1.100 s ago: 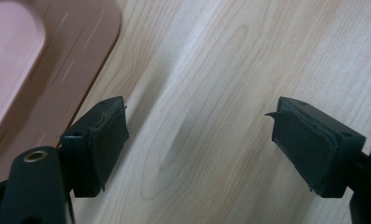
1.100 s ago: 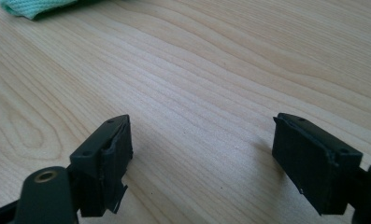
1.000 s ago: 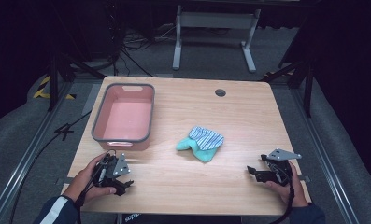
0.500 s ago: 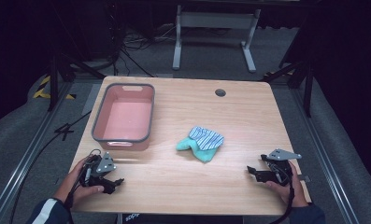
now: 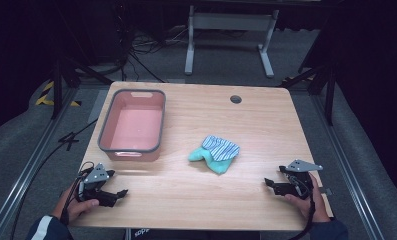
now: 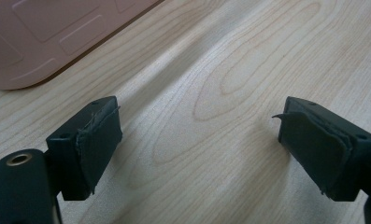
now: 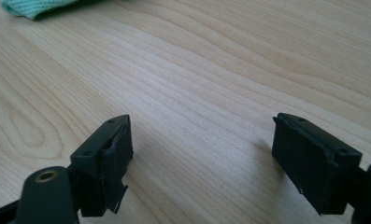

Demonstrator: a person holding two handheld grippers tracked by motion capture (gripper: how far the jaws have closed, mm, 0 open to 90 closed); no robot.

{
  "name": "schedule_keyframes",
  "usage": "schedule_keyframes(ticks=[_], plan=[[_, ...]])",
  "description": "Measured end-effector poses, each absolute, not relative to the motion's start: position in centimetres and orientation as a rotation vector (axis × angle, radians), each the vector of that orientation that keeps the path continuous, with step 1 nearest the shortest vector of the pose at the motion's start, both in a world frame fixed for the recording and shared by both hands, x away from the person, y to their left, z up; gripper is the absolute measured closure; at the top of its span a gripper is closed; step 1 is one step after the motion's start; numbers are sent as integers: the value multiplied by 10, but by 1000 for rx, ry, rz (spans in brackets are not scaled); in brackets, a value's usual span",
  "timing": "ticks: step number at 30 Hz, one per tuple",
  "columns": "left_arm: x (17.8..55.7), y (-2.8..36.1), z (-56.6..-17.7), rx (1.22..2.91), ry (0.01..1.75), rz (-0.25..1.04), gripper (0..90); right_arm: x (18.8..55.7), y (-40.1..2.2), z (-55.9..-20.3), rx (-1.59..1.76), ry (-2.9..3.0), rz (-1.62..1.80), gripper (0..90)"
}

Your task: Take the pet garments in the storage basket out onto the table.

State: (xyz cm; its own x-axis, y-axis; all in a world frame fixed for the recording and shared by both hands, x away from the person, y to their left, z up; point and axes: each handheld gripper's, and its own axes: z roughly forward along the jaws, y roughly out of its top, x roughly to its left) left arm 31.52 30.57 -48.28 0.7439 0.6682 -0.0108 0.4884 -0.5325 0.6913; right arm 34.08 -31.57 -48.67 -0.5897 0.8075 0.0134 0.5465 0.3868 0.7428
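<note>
Left gripper [image 5: 117, 192]: jaws spread, empty, lower left.
Right gripper [image 5: 270, 184]: jaws spread, empty, lower right.
Risk: the folded cloth [image 5: 215, 153] mid-frame could bunch or slide if pinched at one loose layer.

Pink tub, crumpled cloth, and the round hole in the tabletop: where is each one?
pink tub [image 5: 104, 134]: high view, left grey rim.
crumpled cloth [image 5: 221, 148]: high view, striped top part.
round hole [image 5: 235, 99]: high view, its dark centre.
</note>
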Motion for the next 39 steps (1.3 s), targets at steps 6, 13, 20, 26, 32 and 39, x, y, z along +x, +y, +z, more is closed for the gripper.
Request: schedule_keyframes(ticks=[6, 13, 20, 26, 32, 39], plan=[[315, 306, -483, 2242, 867, 329, 134, 341, -316, -487, 1176, 2299, 1030, 210], [315, 305, -483, 2242, 868, 326, 132, 341, -316, -487, 1182, 2299, 1033, 213], [315, 305, -483, 2238, 877, 325, 130, 341, -316, -487, 1182, 2300, 1033, 213], [315, 305, -483, 2238, 877, 325, 129, 341, -316, -487, 1182, 2300, 1033, 213], [315, 305, -483, 2241, 882, 326, 126, 341, -316, -487, 1182, 2299, 1035, 213], [315, 304, -483, 2241, 885, 328, 119, 341, -317, -487, 1182, 2300, 1037, 213]])
